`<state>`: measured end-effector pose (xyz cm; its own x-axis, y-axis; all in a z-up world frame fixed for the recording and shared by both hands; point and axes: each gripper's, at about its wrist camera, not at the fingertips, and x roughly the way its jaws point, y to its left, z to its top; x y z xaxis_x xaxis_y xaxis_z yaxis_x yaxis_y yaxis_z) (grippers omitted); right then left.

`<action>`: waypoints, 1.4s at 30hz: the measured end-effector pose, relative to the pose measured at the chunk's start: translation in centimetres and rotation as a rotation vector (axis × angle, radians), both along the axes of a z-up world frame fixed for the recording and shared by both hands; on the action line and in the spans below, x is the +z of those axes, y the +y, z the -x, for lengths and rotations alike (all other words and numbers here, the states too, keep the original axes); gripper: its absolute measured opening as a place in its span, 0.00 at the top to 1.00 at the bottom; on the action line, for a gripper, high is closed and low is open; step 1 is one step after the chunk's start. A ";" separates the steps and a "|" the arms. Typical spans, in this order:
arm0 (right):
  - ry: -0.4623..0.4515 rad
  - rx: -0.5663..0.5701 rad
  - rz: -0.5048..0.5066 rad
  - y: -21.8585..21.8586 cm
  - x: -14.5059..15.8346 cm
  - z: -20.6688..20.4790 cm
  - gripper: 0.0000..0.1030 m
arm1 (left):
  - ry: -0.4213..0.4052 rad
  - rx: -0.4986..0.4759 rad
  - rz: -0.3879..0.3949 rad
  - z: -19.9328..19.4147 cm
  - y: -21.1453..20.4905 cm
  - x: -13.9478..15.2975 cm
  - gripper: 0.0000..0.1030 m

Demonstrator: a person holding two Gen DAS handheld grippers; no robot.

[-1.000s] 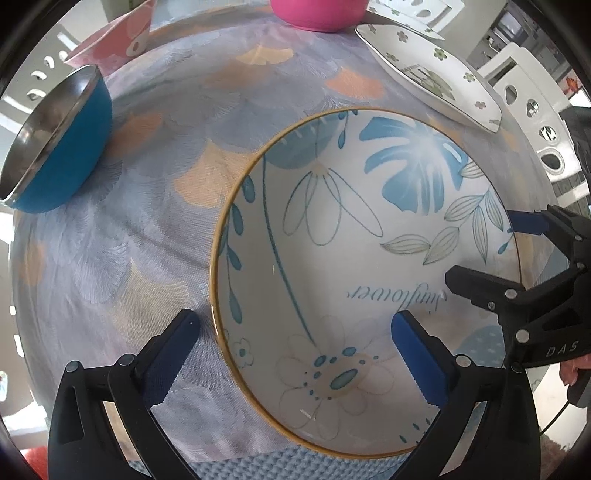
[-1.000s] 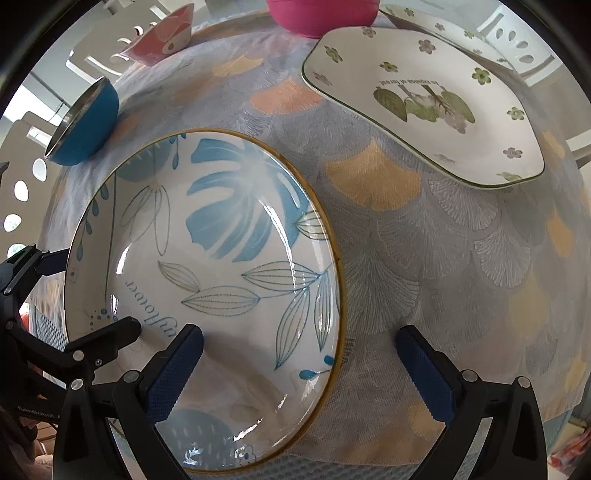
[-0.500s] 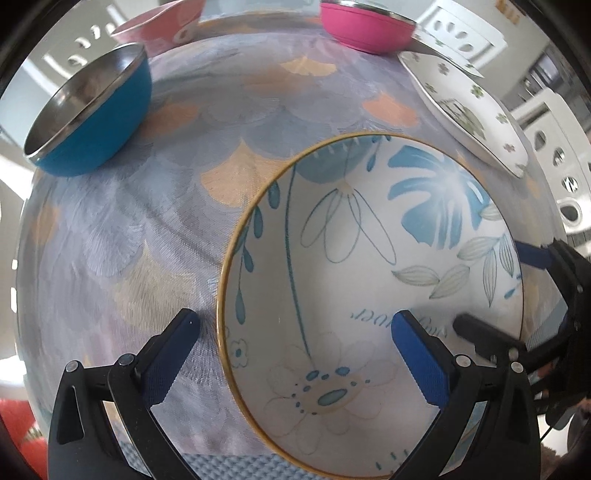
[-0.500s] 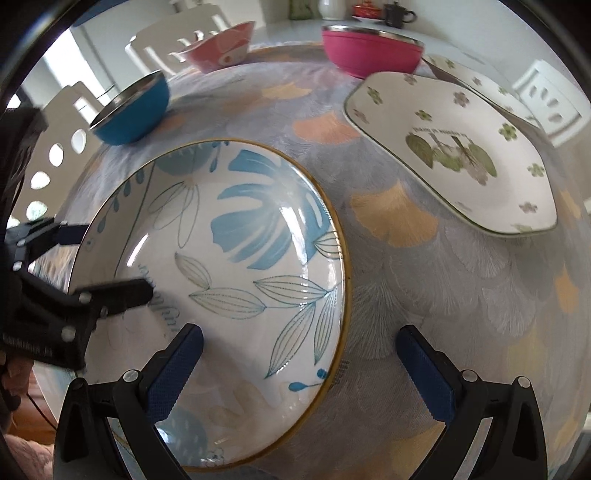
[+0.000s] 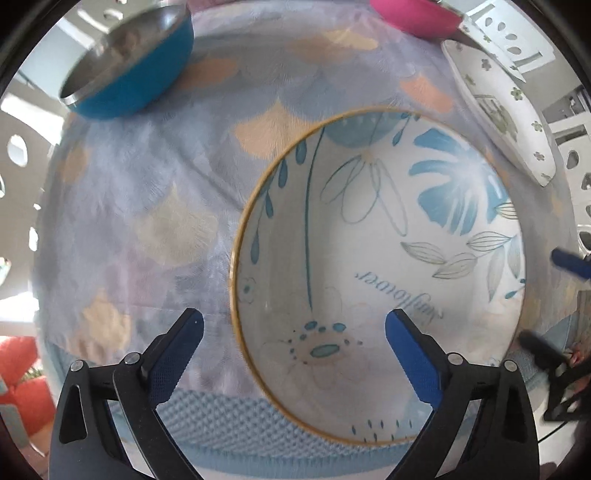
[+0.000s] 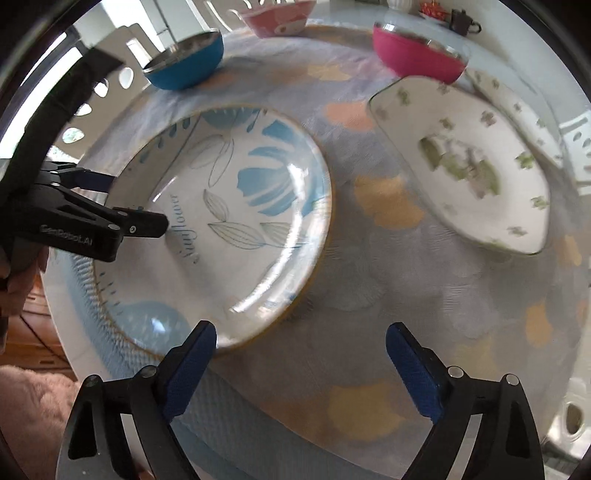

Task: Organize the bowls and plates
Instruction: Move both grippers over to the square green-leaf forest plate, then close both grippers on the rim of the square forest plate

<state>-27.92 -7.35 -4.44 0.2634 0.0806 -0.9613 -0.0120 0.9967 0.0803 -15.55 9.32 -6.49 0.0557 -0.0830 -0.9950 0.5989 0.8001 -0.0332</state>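
Observation:
A large white bowl [image 5: 369,240] with blue leaf prints and a gold rim sits on the cloth-covered table [image 5: 147,221]. My left gripper [image 5: 295,343] points straight down, open, astride the bowl's left rim: one finger is outside and one inside. In the right wrist view the bowl [image 6: 229,221] lies upper left, and the left gripper [image 6: 122,203] straddles its far-left rim. My right gripper [image 6: 301,365] hovers above the bowl's near right edge. Its jaws are closing and its pads press on nothing. Its blurred fingers [image 5: 569,264] show at the left wrist view's right edge.
A blue steel bowl [image 6: 184,62], a pink-and-white bowl [image 6: 277,18] and a pink bowl [image 6: 417,59] stand at the back. A white plate [image 6: 461,166] with green clovers lies right, with another plate [image 6: 517,107] behind it. White chairs ring the table.
The right gripper has lifted and drawn back to the right, away from the bowl's rim, and its jaws have narrowed a little. The left gripper has rolled in place.

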 end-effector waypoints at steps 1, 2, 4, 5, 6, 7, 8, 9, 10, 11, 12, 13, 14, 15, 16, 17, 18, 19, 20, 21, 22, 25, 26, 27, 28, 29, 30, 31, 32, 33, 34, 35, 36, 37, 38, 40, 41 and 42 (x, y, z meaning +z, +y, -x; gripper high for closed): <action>-0.005 0.013 0.012 -0.5 0.5 0.3 0.10 | -0.010 -0.005 0.004 -0.1 0.0 0.7 0.05; -0.011 0.026 0.020 -1.1 0.9 0.5 0.10 | -0.023 -0.010 0.016 -0.2 -0.2 1.5 0.05; -0.027 0.049 0.027 -2.7 1.9 0.7 0.10 | -0.049 -0.019 0.035 -0.6 -0.8 3.0 0.05; -0.030 0.051 0.035 -3.5 2.2 0.4 0.10 | -0.068 -0.028 0.044 -0.9 -1.4 3.8 0.05; -0.035 0.049 0.043 -4.3 2.6 0.3 0.10 | -0.077 -0.036 0.050 -1.1 -1.7 4.4 0.05; -0.042 0.040 0.043 -5.1 2.9 -0.3 0.10 | -0.090 -0.049 0.062 -1.5 -2.5 5.1 0.05; -0.049 0.029 0.038 -6.0 3.3 -0.4 0.10 | -0.098 -0.062 0.074 -1.9 -3.3 5.7 0.05; -0.065 0.003 0.028 -7.3 3.8 -1.0 0.10 | -0.100 -0.072 0.083 -2.1 -4.1 6.1 0.05; -0.080 -0.016 0.021 -7.9 4.2 -1.5 0.10 | -0.100 -0.085 0.094 -2.5 -5.3 6.6 0.05; -0.095 -0.036 0.014 -8.7 4.5 -1.9 0.10 | -0.104 -0.104 0.102 -2.9 -6.6 7.0 0.05; -0.111 -0.060 0.006 -9.7 5.0 -2.3 0.10 | -0.108 -0.118 0.106 -2.9 -7.7 7.2 0.05; -0.123 -0.086 0.002 -10.8 5.3 -2.7 0.10 | -0.108 -0.129 0.113 -3.2 -8.9 7.4 0.05; -0.130 -0.107 0.001 -11.5 5.4 -3.3 0.10 | -0.104 -0.138 0.122 -3.3 -10.2 7.3 0.05; -0.138 -0.140 0.000 -12.8 5.6 -4.0 0.10 | -0.098 -0.146 0.133 -3.9 -11.6 6.8 0.05; -0.141 -0.163 -0.005 -13.5 5.5 -4.6 0.10 | -0.095 -0.151 0.142 -4.2 -12.7 6.7 0.05; -0.144 -0.186 -0.014 -14.1 5.5 -5.2 0.10 | -0.096 -0.154 0.141 -4.5 -13.6 6.8 0.05; -0.144 -0.223 -0.035 -15.2 5.2 -5.8 0.10 | -0.103 -0.160 0.132 -4.7 -14.9 6.8 0.05; -0.139 -0.249 -0.046 -15.8 4.9 -6.3 0.10 | -0.106 -0.165 0.129 -4.8 -15.8 6.8 0.05; -0.132 -0.274 -0.053 -16.3 4.6 -6.5 0.10 | -0.107 -0.171 0.128 -4.8 -16.7 6.8 0.05; -0.118 -0.305 -0.055 -17.0 4.1 -7.0 0.10 | -0.104 -0.178 0.126 -4.9 -17.9 6.4 0.05; -0.106 -0.323 -0.048 -17.4 3.7 -7.2 0.10 | -0.100 -0.183 0.126 -4.9 -18.5 6.1 0.05; -0.067 -0.364 -0.046 -18.1 2.3 -8.0 0.10 | -0.083 -0.203 0.107 -4.8 -20.1 5.0 0.05; -0.058 -0.375 -0.060 -18.2 1.7 -8.2 0.10 | -0.077 -0.206 0.102 -4.7 -20.5 4.6 0.05; -0.053 -0.381 -0.066 -18.4 1.4 -8.4 0.10 | -0.067 -0.207 0.096 -4.7 -20.9 4.1 0.05; -0.044 -0.388 -0.065 -18.5 0.9 -8.6 0.10 | -0.058 -0.207 0.091 -4.6 -21.1 3.6 0.05; -0.032 -0.393 -0.059 -18.6 0.5 -8.9 0.10 | -0.046 -0.207 0.084 -4.6 -21.5 3.1 0.05; -0.018 -0.398 -0.052 -18.7 0.1 -9.1 0.10 | -0.041 -0.207 0.079 -4.6 -21.6 2.8 0.05; -0.003 -0.403 -0.050 -18.8 -0.4 -9.3 0.10 | -0.034 -0.208 0.068 -4.5 -21.9 2.3 0.05; 0.009 -0.408 -0.052 -19.0 -0.8 -9.4 0.10 | -0.031 -0.211 0.059 -4.5 -22.1 2.0 0.05; 0.024 -0.414 -0.054 -19.2 -1.2 -9.6 0.10 | -0.033 -0.222 0.052 -4.4 -22.4 1.6 0.05; 0.036 -0.417 -0.048 -19.2 -1.5 -9.8 0.10 | -0.040 -0.230 0.049 -4.3 -22.7 1.5 0.05; 0.048 -0.417 -0.039 -19.3 -1.8 -9.9 0.10 | -0.045 -0.236 0.045 -4.2 -22.9 1.3 0.05; 0.064 -0.415 -0.030 -19.3 -2.3 -10.2 0.10 | -0.042 -0.238 0.038 -4.2 -23.2 0.9 0.05; 0.074 -0.414 -0.031 -19.3 -2.6 -10.4 0.10 | -0.035 -0.236 0.033 -4.2 -23.4 0.7 0.05; 0.080 -0.414 -0.032 -19.2 -2.8 -10.5 0.10 | -0.029 -0.231 0.029 -4.2 -23.5 0.4 0.05; 0.101 -0.417 -0.026 -19.2 -3.4 -10.9 0.10 | -0.024 -0.221 0.022 -4.3 -23.8 -0.1 0.05; 0.111 -0.420 -0.021 -19.2 -3.7 -11.0 0.10 | -0.022 -0.221 0.015 -4.4 -23.9 -0.4 0.05; 0.128 -0.426 -0.014 -19.3 -4.1 -11.2 0.10 | -0.019 -0.223 0.002 -4.4 -24.1 -0.9 0.03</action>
